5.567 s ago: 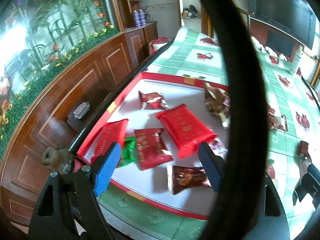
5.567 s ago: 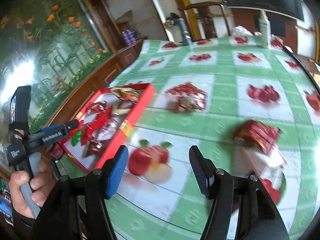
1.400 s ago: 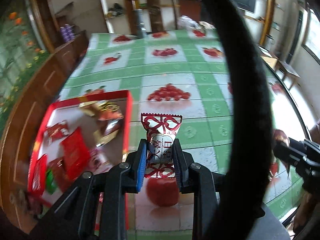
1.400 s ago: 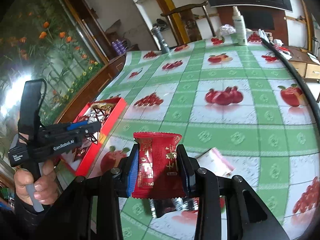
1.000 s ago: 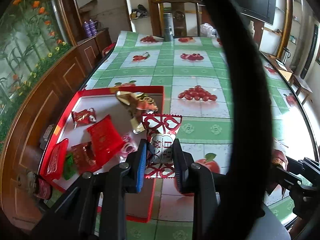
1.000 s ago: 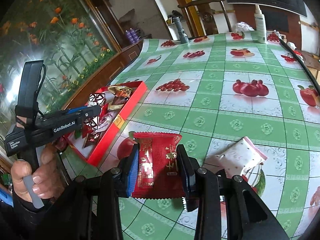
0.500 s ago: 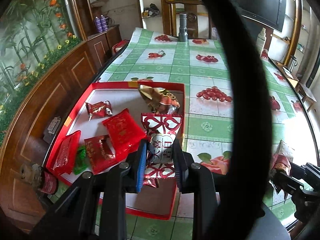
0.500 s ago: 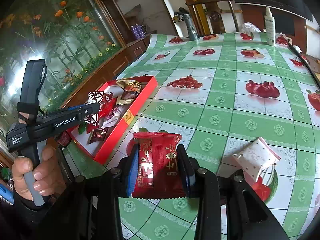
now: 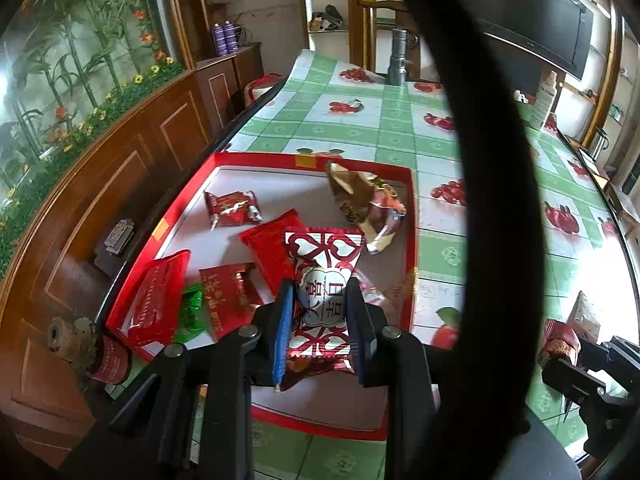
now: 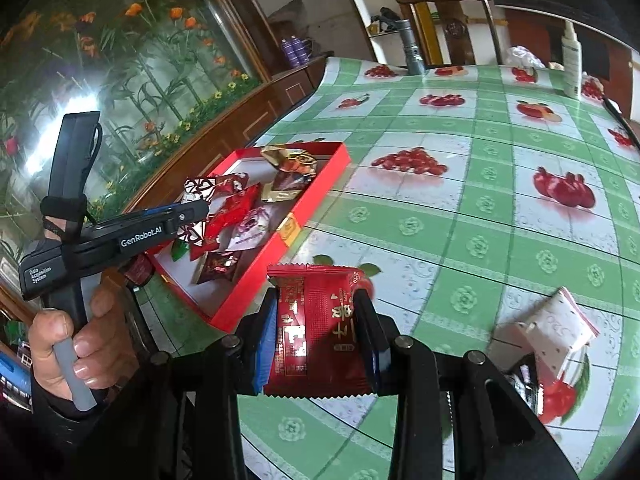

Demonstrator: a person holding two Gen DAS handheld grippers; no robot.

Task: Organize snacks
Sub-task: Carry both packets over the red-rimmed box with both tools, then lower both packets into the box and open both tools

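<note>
Green-and-white checked oilcloth printed with red fruit, spread over a long table beside dark wood cabinets and a flower mural.

Left gripper: closed tight on a red-and-white snack packet, heart-patterned, silver label with red characters at its middle, crimped edges. Held upright above the near right part of the red tray.

Right gripper: clamped on a dark red snack packet with gold lettering and a white printed panel, serrated top and bottom edges. Held above the tablecloth, just off the tray's near corner.

Tray: shallow, red-walled, white-floored, set at the table's left edge. Inside, loosely scattered: a small red packet toward the far left, a flat bright red pouch at the centre, another red packet with gold print nearer, a long red pouch leaning on the left wall, a green wrapper between those two, and a crumpled gold-and-brown wrapper at the far right corner.

Outside the tray: a white dotted packet lying on the cloth to the right of the right gripper.

Far end of the table: a metal flashlight and a white bottle, both upright.
</note>
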